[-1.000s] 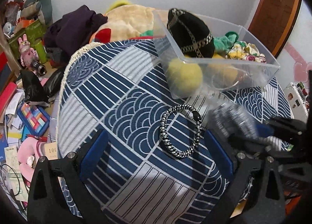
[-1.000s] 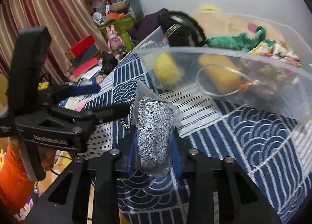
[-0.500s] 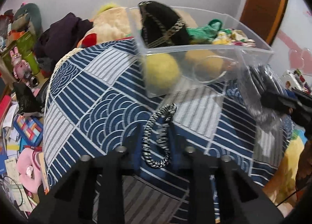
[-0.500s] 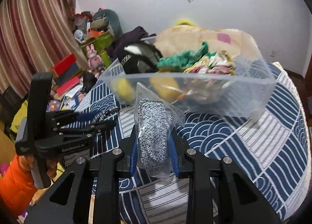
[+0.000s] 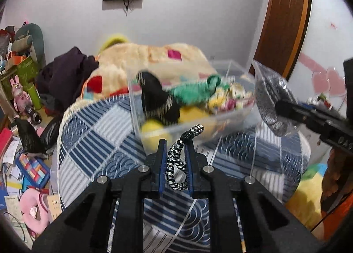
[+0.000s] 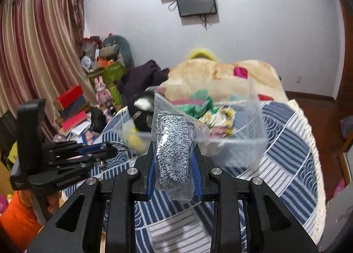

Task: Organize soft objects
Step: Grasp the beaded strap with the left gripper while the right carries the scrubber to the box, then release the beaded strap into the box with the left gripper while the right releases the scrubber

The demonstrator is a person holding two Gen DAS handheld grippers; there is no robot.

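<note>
My left gripper (image 5: 175, 146) is shut on a black-and-white braided cord loop (image 5: 176, 164) and holds it up above the bed. My right gripper (image 6: 173, 149) is shut on a clear bag with speckled grey knit fabric (image 6: 173, 145); the bag also shows in the left wrist view (image 5: 270, 103). A clear plastic bin (image 5: 220, 118) stands on the blue patterned bedspread (image 5: 92, 134) ahead of both grippers. It holds a black hat (image 5: 156, 101), green cloth (image 5: 194, 92), yellow soft balls (image 5: 152, 129) and colourful fabric.
A beige patterned blanket (image 5: 154, 56) and dark clothes (image 5: 64, 74) lie behind the bin. Boxes, books and toys clutter the floor at the left (image 5: 24, 158). A wooden door (image 5: 284, 17) stands at the right. My left gripper shows in the right wrist view (image 6: 66, 160).
Both grippers have risen from the bedspread with their loads. The left gripper closed on the cord loop and lifted it. The bin now sits lower and farther ahead.
</note>
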